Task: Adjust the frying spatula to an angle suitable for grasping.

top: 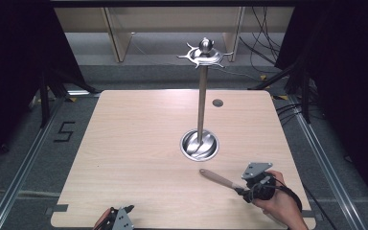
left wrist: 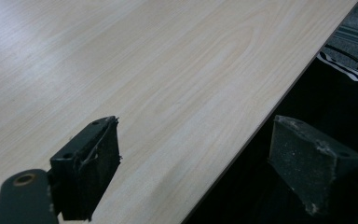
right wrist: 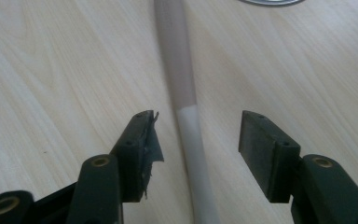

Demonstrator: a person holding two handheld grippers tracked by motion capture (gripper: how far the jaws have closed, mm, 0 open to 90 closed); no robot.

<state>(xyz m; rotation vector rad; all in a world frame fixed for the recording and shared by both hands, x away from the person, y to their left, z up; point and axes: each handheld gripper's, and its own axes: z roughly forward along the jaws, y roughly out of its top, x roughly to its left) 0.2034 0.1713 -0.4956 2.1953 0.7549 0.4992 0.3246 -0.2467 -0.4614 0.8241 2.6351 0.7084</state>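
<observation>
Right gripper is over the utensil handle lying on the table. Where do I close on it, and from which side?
Grip the handle across its narrow width, near the colour change between the open fingers of the right gripper. Come from above: it lies flat on the table, along the gripper's axis.

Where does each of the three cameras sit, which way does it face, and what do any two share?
High view: above the near side, looking forward and down at the table and metal stand; a hand and both grippers show.
Left gripper view: on the left gripper, facing the table's edge; open jaws show.
Right gripper view: on the right gripper, looking along the utensil handle between open jaws.
Shared: high and right gripper views show the handle.
</observation>
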